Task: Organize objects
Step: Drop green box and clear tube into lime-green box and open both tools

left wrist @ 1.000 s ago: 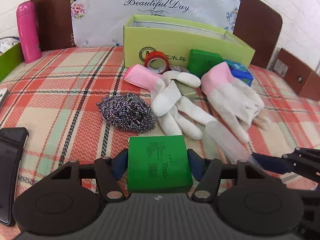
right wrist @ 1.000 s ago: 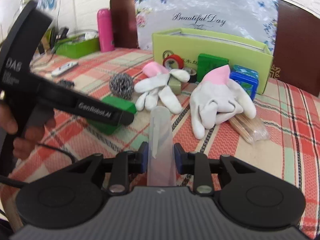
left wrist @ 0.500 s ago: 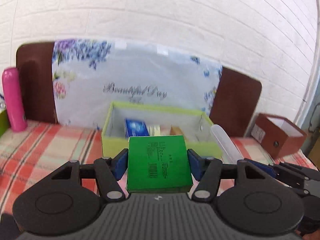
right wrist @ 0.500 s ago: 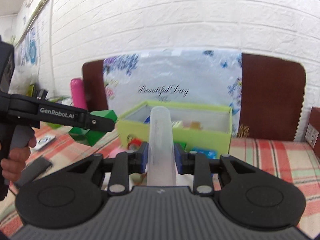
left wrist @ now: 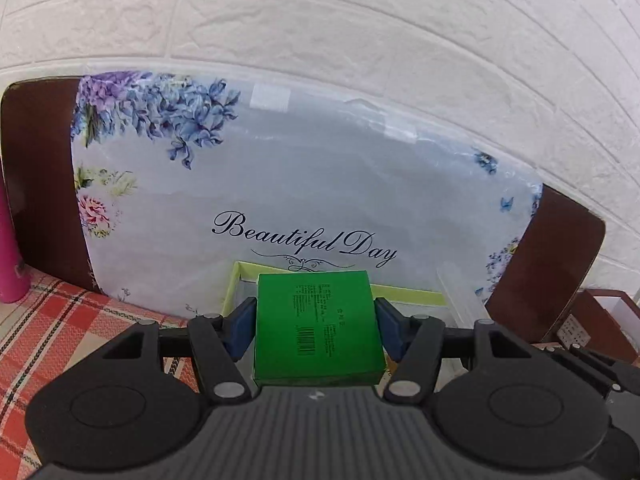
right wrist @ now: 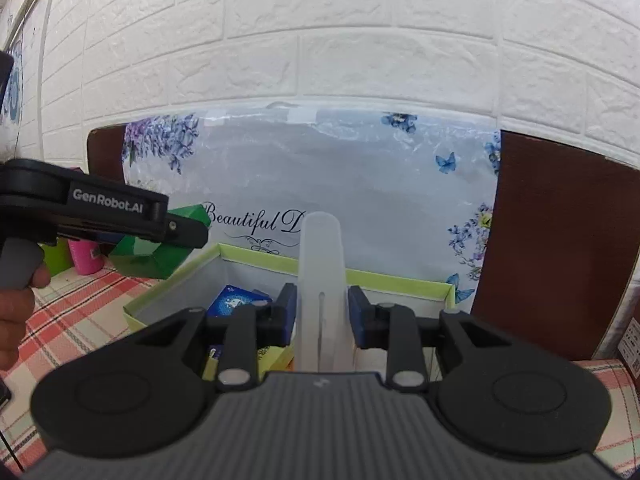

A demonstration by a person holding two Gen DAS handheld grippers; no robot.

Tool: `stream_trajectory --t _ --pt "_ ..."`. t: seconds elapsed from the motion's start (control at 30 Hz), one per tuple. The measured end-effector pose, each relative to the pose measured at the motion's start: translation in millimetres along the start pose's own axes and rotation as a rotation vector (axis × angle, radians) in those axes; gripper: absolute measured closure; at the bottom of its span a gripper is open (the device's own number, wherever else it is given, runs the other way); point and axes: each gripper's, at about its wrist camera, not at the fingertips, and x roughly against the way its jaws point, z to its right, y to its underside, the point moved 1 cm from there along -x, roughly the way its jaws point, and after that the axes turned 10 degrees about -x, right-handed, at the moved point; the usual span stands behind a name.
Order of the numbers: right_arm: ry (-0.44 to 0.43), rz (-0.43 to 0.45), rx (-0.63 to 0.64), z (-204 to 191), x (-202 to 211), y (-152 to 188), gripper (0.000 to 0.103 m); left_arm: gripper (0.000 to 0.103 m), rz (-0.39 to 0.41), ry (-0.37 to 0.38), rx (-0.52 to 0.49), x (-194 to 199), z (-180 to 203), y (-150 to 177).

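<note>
- The left gripper [left wrist: 316, 330] clamps a green box [left wrist: 318, 328] between its blue pads [left wrist: 240, 334], the barcode face turned up; the box's near edge runs under the gripper body.
- The right gripper [right wrist: 322, 312] clamps a translucent plastic tube [right wrist: 321, 280] that stands upright between its pads [right wrist: 362, 316]; the tube's lower end is hidden behind the gripper body.
- In the right wrist view the left gripper comes in from 9 o'clock, the green box seen edge-on above the left corner of the yellow-green storage box [right wrist: 176, 284].
- That storage box lies open at 12 o'clock just past the right gripper. Inside it a blue packet [right wrist: 236, 300] shows, and a yellow carton [right wrist: 276, 354] is only partly seen, the rest being covered by the gripper.
- In the left wrist view only the storage box's far rim shows around the green box, and the tube is a faint pale shape at 3 o'clock.
- A floral "Beautiful Day" bag [left wrist: 280, 184] stands behind the storage box against a brown headboard [left wrist: 548, 256].
- A pink bottle [left wrist: 10, 248] is cut off at 9 o'clock.
- The surface wears a red plaid cloth [left wrist: 60, 320].
- A brown box [left wrist: 600, 316] at 3 o'clock is partly hidden.
</note>
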Motion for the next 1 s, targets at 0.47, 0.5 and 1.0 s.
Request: stream_trajectory --t 0.47,0.5,1.0 --pt "0.037 -0.079 0.103 -3 -58 30 0.032 0.016 -0.03 -0.052 -0.059 -34 -8 27" --pt "0.039 -0.074 0.102 -2 -55 31 0.028 0.016 -0.031 -0.049 -0.051 -30 -8 27" --pt "0.07 0.083 -0.072 15 69 13 0.0 0.016 0.006 -0.111 -0.037 78 29 36"
